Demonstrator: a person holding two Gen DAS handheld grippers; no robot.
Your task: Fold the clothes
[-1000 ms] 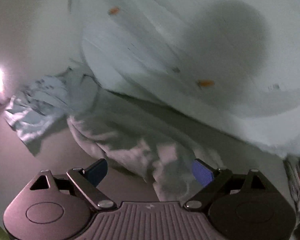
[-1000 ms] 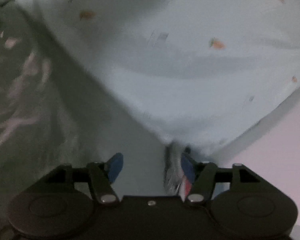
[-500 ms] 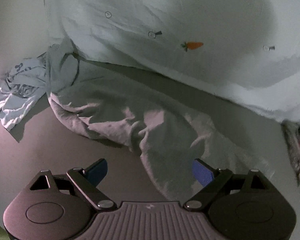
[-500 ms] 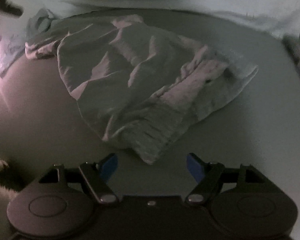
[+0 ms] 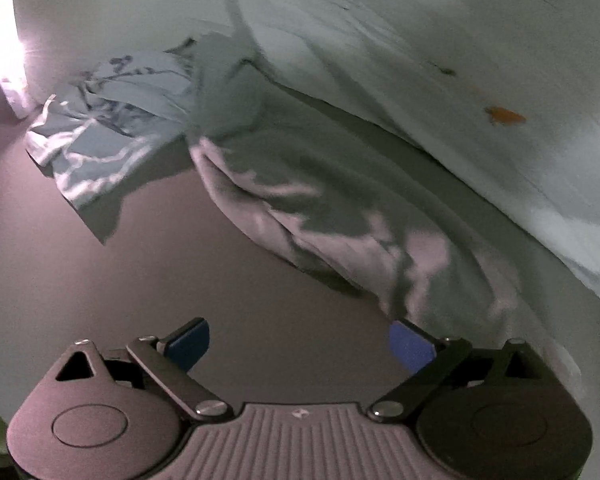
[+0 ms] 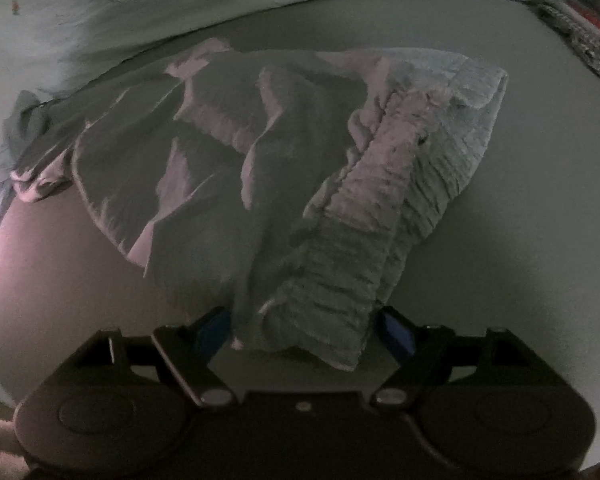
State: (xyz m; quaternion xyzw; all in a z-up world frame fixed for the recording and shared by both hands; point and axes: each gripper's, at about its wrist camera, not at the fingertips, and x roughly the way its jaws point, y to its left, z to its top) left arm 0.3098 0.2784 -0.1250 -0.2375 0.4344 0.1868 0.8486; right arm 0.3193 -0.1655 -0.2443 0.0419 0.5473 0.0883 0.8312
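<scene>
Left gripper (image 5: 300, 346): jaws spread wide, nothing between them; sits at the bottom centre of the left wrist view over the bare tabletop (image 5: 148, 280).
Right gripper (image 6: 302, 330): jaws spread wide; the ribbed end of the garment lies in the gap between the blue pads (image 6: 396, 330), not clamped.
Crumpled grey garment (image 6: 228, 168): lies on the table at the centre of the right wrist view; in the left wrist view it runs from centre to lower right (image 5: 340, 208), its near edge just beside the right-hand blue pad.
Ribbed waistband (image 6: 380, 240): gathered band at the right side of the garment, reaching down to the right gripper.
Light blue patterned cloth (image 5: 108, 120): bunched at the upper left of the left wrist view, touching the grey garment.
White carrot-print fabric (image 5: 440, 60): fills the upper right of the left wrist view; runs along the top edge of the right wrist view (image 6: 100, 8).
Striped folded item (image 6: 584, 32): upper right corner of the right wrist view, well apart from the garment.
</scene>
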